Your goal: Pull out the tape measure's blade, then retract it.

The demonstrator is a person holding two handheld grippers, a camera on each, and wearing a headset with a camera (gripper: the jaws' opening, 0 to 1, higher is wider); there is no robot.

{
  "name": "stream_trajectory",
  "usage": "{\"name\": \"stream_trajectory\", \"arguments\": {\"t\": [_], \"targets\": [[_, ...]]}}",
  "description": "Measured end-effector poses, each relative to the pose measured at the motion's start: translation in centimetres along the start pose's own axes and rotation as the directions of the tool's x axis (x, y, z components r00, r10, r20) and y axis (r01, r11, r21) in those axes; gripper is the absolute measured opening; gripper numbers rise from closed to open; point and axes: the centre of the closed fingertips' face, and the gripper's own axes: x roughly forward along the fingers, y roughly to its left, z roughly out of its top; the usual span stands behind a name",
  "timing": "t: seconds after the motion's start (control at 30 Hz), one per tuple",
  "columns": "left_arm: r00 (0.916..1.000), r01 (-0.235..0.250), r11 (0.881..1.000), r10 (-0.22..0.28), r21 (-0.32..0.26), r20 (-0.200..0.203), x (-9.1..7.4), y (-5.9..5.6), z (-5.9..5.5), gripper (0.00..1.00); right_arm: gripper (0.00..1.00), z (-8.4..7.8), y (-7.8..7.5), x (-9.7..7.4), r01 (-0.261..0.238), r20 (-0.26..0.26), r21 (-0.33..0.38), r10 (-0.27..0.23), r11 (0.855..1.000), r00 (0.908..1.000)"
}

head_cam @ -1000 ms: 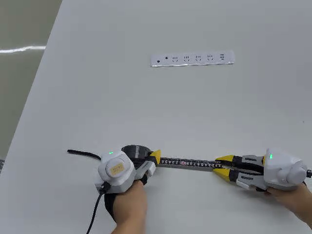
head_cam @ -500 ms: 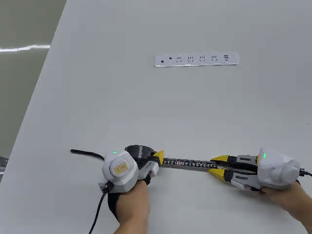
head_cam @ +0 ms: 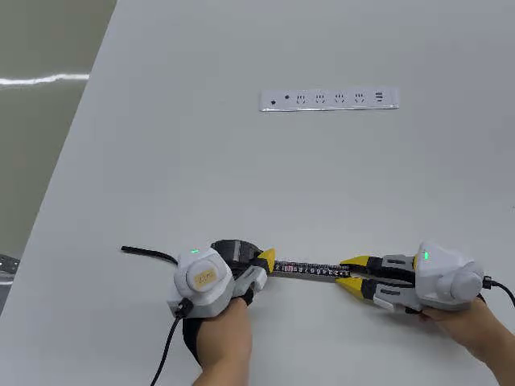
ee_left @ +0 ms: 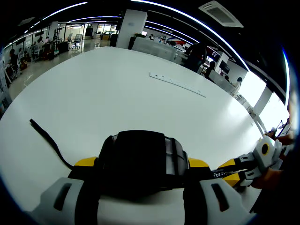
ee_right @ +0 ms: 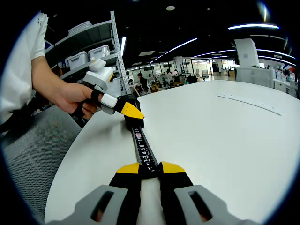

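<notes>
Both clamped: left tool (ee_left: 141,163) holds tape measure (head_cam: 229,251), right tool (ee_right: 150,168) its blade (ee_right: 142,146) (numerals legible up close).

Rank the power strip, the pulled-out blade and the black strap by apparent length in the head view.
1. power strip, longest though farthest from the camera.
2. blade.
3. black strap, slightly shorter than the blade, so a close call.
</notes>
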Motion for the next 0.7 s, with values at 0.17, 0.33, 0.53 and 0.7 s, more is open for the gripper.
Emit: {"name": "stream_trajectory", "arguments": {"t": [0.17,0.33,0.53,0.7], "targets": [[1.0000,-0.001,1.000,0.001,-0.002,0.001,0.0,0.0,0.0,0.71,0.14,0.1,0.0,0.2,-0.001,0.000,0.000,0.001,1.000,1.0000],[1.0000,-0.002,1.000,0.002,-0.002,0.003,0.0,0.0,0.0,0.71,0.14,0.2,-0.1,0.6,-0.005,0.001,0.002,0.005,1.000,1.0000],[1.0000,-0.001,1.000,0.001,-0.003,0.003,0.0,0.0,0.1,0.71,0.14,0.4,0.1,1.1,-0.012,0.001,0.003,0.012,1.000,0.9999],[1.0000,0.000,1.000,0.000,-0.003,0.003,0.0,0.0,0.1,0.71,0.14,0.5,0.3,1.6,-0.019,-0.001,0.001,0.019,1.000,0.9998]]}}
